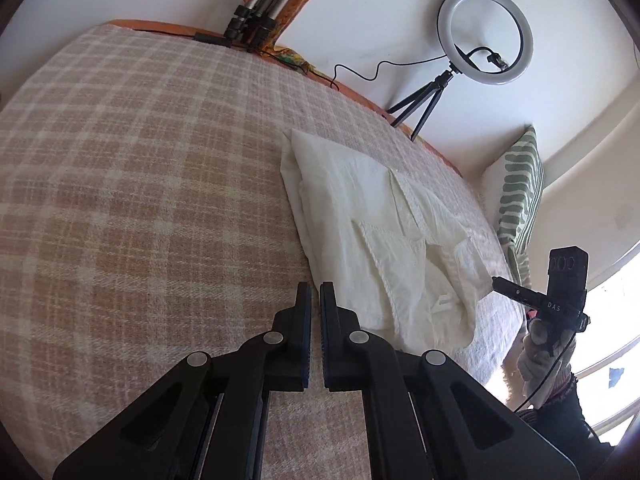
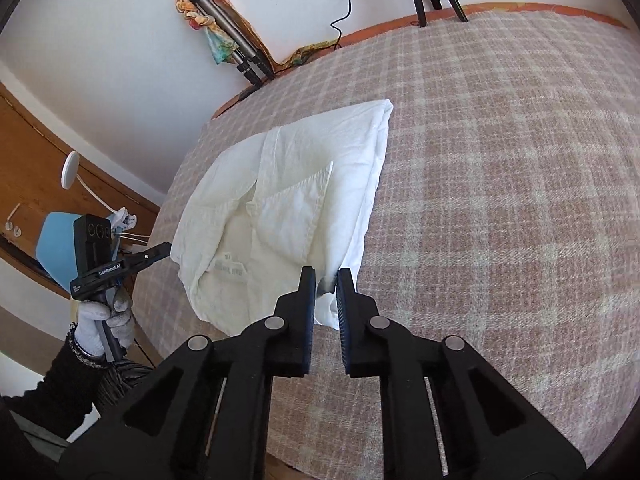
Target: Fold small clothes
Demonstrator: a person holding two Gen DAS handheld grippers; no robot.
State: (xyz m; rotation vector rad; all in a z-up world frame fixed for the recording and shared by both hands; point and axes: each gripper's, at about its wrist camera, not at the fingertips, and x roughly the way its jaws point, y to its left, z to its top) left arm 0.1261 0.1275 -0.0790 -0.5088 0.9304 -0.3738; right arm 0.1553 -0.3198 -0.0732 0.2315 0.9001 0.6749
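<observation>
Home bedroom: plaid blanket (image 1: 140, 180) on bed, striped pillow (image 1: 520, 196), ring light (image 1: 485, 36) by wall.

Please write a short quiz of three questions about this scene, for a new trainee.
1. True or false: the white garment hangs in the air between the two grippers.
2. What stands at the far edge of the checked blanket? A) a ring light B) a lamp C) a fan
3. Which gripper has its fingers around a corner of the garment?

Key: 1 false, it lies on the blanket; 2 A; 3 the right gripper, not the left gripper.
</observation>
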